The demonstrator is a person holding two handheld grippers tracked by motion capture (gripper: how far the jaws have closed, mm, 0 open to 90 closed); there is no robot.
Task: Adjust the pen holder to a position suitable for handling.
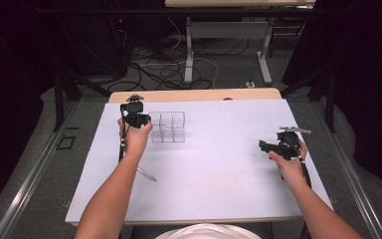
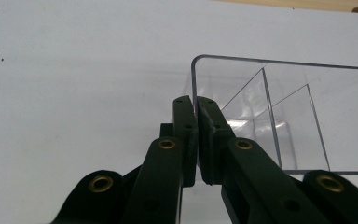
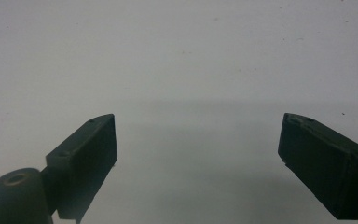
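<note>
While the left gripper (image 2: pixel 196 140) has its jaws pressed together on the near-left wall of the clear divided box (image 2: pixel 279 112), right at that rounded corner, the job looks to be in its early-to-middle stretch: the grip is made, and where the box is headed is still to be seen. From the high view the box (image 1: pixel 168 127) sits toward the far left of the white bench (image 1: pixel 219 169), touching the left gripper (image 1: pixel 138 118), with its compartments looking bare as far as one can tell through the clear plastic. Over on the right side, the right gripper (image 1: pixel 267 146) hangs low above the bench, well apart from the box, jaws spread wide with nothing between them (image 3: pixel 198 158). Plenty of open surface lies between the two hands and toward the near edge, so a slide or a lift has room. Watch the far edge, though: the box stands fairly near the wooden strip (image 1: pixel 194 95) there, and the left edge is not far off either. A thin pale stick-like thing (image 1: pixel 147 174) lies by the left forearm.
</note>
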